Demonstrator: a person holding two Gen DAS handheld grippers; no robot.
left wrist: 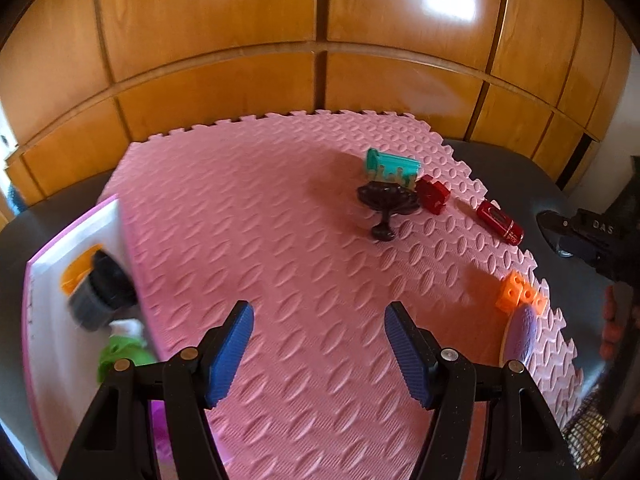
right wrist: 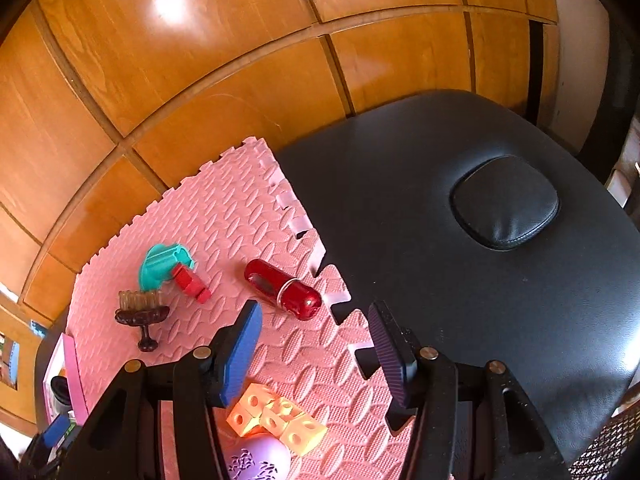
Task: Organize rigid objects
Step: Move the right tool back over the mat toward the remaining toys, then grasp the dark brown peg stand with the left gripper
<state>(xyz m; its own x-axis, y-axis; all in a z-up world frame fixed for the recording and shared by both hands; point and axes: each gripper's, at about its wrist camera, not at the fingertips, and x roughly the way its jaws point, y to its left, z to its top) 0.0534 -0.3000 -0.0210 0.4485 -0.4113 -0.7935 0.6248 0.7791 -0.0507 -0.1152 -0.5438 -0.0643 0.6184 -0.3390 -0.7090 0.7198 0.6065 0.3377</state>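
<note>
Basically, from the left wrist view the left gripper (left wrist: pixel 319 354) hangs wide and empty over bare pink foam mat (left wrist: pixel 280 240); the white bin (left wrist: pixel 52 320), already holding a dark cap and green piece, sits just off its left finger, while the loose items lie ahead and to the right: dark brush (left wrist: pixel 386 206), teal piece (left wrist: pixel 392 167) touching it, red block (left wrist: pixel 433 195), red capsule (left wrist: pixel 500 222), orange cube cluster (left wrist: pixel 520 294). Risk: a reach for the brush likely bumps the teal piece and red block, since they crowd it. From the right wrist view the right gripper (right wrist: pixel 316 354) is also wide and empty; the cubes (right wrist: pixel 276 420) and a purple egg-shaped thing (right wrist: pixel 260 460) sit under its left finger, capsule (right wrist: pixel 282 288) just ahead. The capsule is round and near the mat edge; an off-centre pinch would probably roll it onto the black cushion (right wrist: pixel 480 300).
</note>
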